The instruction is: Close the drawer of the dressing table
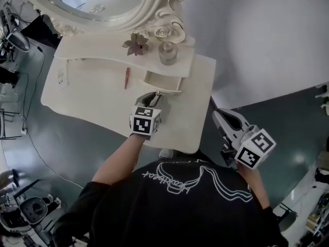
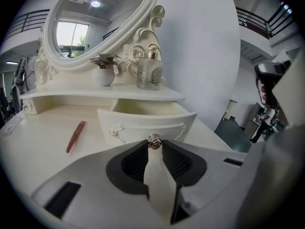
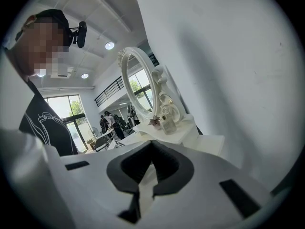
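Currently the drawer [image 2: 147,123] stands pulled out under the upper shelf [image 2: 95,94] of the desk [image 2: 43,137]. Left gripper [image 2: 154,144] pinches its small metal knob [image 2: 154,140]. Right gripper [image 3: 151,144] is closed, empty and held aside. Drawer looks light, rigid and free-sliding, so push squarely through the knob.

A plain white wall [image 1: 267,35] meets a dark glossy floor [image 1: 303,133]; tall windows [image 3: 62,109] and round ceiling lamps [image 3: 110,46] give light.
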